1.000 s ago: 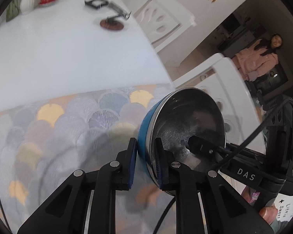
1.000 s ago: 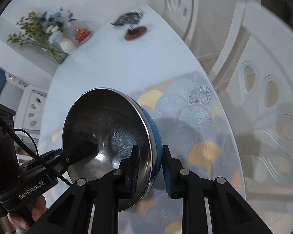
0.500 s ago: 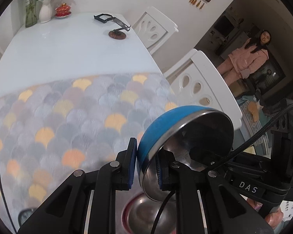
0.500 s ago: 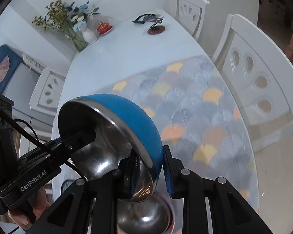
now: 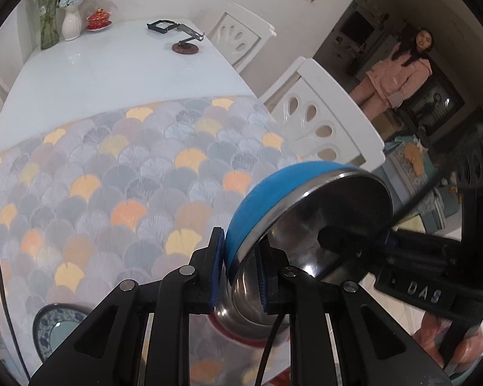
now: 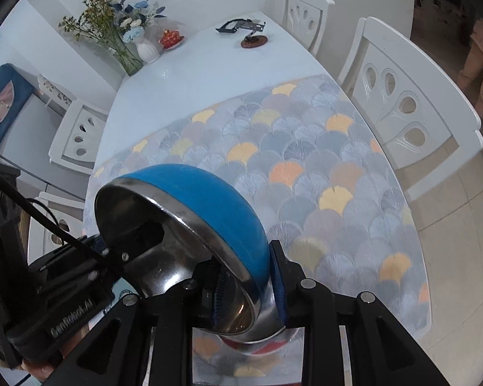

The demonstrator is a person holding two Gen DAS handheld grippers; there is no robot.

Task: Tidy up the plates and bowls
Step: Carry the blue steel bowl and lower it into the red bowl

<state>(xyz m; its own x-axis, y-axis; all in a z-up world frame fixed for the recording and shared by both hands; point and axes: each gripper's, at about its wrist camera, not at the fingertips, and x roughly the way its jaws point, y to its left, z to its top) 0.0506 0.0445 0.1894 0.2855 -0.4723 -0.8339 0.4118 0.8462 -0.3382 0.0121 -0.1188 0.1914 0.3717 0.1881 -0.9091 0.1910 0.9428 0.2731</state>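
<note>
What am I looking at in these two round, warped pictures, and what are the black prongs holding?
There is no robot: a person carries a two-finger gripper in each hand, with a fisheye camera on each. One picture looks along the left gripper, the other along the right gripper. Both are shut on opposite rims of one tilted blue bowl with a steel inside. Directly below it sits a red-rimmed steel bowl on a patterned mat over the white table. A blue-and-white plate lies nearby.
</note>
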